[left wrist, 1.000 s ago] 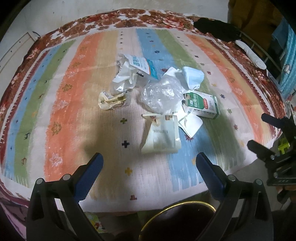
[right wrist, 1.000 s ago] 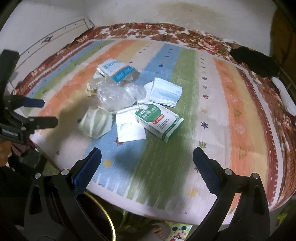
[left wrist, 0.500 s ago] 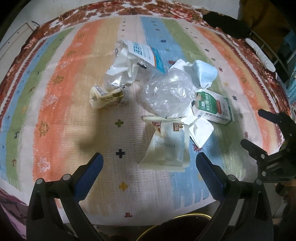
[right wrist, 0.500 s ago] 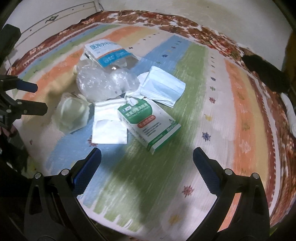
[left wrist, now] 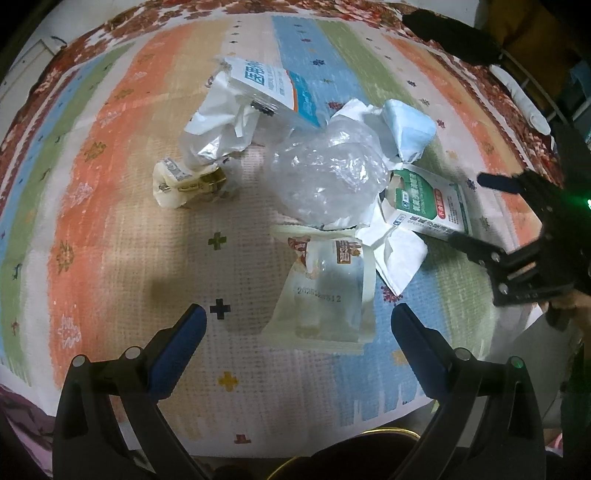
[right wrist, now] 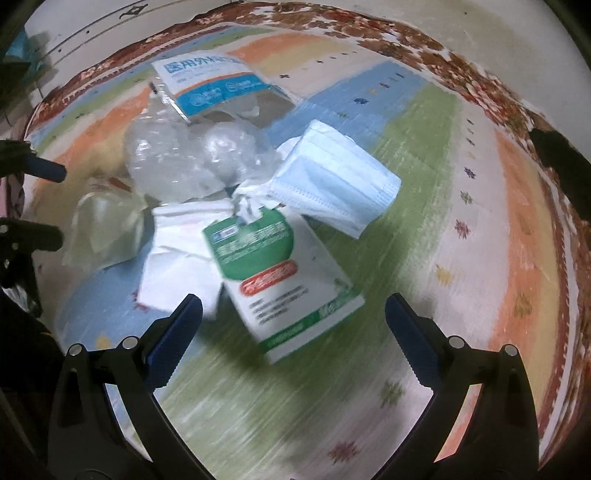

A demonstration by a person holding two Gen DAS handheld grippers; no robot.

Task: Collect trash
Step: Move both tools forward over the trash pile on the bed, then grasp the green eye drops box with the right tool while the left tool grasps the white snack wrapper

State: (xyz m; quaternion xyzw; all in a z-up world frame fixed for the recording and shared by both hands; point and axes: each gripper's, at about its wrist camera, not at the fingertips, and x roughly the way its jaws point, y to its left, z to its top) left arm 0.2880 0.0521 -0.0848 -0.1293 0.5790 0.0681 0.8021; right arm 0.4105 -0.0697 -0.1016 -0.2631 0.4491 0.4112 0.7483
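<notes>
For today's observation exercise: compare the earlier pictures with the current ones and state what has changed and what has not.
Both grippers have moved in closer to the trash: the left gripper toward the cream wrapper, the right gripper toward the green-and-white box. Both remain open and empty. The trash pile lies as before.

A striped woven cloth (left wrist: 110, 206) is spread flat over the supporting surface, in bands of orange, cream, blue and green; small cross and star motifs are scattered along the bands; a dark red floral border (right wrist: 424, 44) is seen around its edge; what lies beneath the cloth cannot be told. A black object (left wrist: 454, 35) is laid on the far right part of the border; its kind cannot be made out. A white elongated object (left wrist: 526, 98) is seen beyond the right edge, beside thin metal bars; a gold-coloured curved rim (left wrist: 388, 441) is visible below the near edge of the cloth, largely hidden; a pale wall (right wrist: 369, 14) stands behind the far edge.
</notes>
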